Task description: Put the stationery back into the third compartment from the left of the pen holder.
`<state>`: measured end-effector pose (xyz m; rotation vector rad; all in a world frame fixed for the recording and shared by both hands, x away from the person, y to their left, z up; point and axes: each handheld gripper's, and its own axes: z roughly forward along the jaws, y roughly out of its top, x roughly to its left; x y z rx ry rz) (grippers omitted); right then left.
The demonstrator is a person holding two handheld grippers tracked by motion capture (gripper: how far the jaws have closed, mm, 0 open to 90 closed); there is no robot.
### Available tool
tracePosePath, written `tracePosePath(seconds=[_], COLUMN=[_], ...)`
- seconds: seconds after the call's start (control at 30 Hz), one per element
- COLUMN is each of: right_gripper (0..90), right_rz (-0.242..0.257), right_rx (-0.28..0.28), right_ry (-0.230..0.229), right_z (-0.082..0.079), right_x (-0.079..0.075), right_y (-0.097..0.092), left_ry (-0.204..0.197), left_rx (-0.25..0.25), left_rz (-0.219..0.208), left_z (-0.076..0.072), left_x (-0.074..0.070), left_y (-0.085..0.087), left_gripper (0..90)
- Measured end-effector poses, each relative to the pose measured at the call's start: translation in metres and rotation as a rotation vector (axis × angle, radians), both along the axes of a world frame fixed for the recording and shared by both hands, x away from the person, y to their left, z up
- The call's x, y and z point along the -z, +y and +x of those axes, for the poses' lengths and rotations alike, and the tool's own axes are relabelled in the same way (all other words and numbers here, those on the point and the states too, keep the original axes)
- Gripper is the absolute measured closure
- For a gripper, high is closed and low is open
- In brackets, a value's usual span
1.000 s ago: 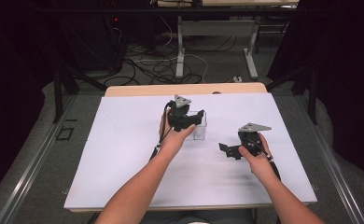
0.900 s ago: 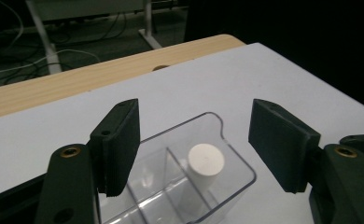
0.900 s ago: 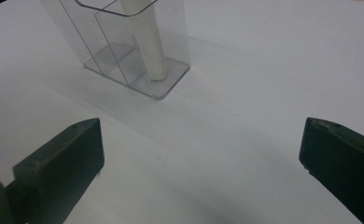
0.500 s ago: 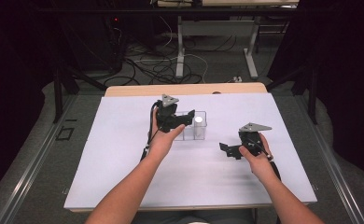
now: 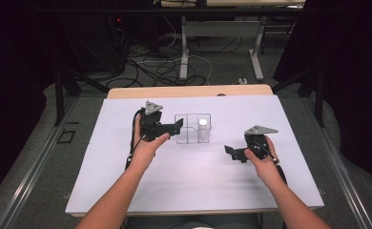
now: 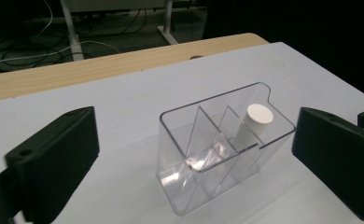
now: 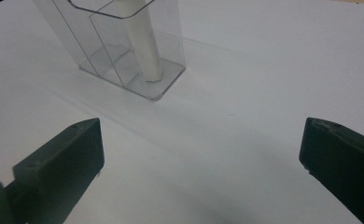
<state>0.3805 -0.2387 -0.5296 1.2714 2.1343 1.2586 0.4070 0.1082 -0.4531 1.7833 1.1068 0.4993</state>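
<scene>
The right gripper point(image 5: 232, 152) rests low on the white table point(image 5: 127, 181), wrist level, jaws spread and empty. Farther off, the left gripper point(image 5: 176, 126) points sideways at the clear box point(image 5: 186, 138), its jaws just opened and clear of it. A white cylinder point(image 5: 202, 125) stands in the box's right compartment.

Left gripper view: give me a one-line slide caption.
Open left gripper faces a clear divided container holding an upright white cylinder in its end compartment.
</scene>
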Motion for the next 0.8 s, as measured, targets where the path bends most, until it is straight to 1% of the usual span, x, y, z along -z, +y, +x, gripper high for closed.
tracePosePath(seconds=[0.17,0.27,0.3,0.4,0.43,0.47,0.6,0.73,0.8], right_gripper=[0.0,0.0,0.0,0.0,0.0,0.0,0.0,0.0,0.0], right_rz=[-0.002,0.001,-0.001,-0.001,-0.002,-0.001,0.005,0.006,0.008], right_rx=[0.005,0.011,0.010,0.011,0.012,0.013,0.020,0.024,0.030], right_ry=[-0.001,-0.001,-0.004,-0.004,-0.005,-0.005,-0.001,-0.003,-0.004], right_z=[0.000,0.000,0.000,0.000,0.000,0.001,0.001,0.001,0.002], right_x=[0.000,0.000,0.000,0.000,0.000,0.000,0.000,0.000,-0.001], right_y=[0.000,0.000,-0.001,-0.001,-0.001,-0.002,-0.003,-0.005,-0.007], left_ry=[0.010,0.011,0.023,0.026,0.030,0.038,0.045,0.039,0.028], left_rx=[-0.029,-0.041,-0.040,-0.054,-0.060,-0.070,-0.109,-0.124,-0.130], left_rz=[-0.007,-0.019,-0.024,-0.038,-0.035,-0.042,-0.044,-0.045,-0.031], left_z=[-0.008,-0.013,-0.015,-0.020,-0.021,-0.022,-0.026,-0.031,-0.033], left_x=[0.005,0.009,0.010,0.015,0.016,0.018,0.024,0.030,0.033], left_y=[0.018,0.031,0.036,0.049,0.054,0.059,0.076,0.090,0.096], left_gripper=[0.3,0.3,0.3,0.3,0.3,0.3,0.3,0.3,0.3])
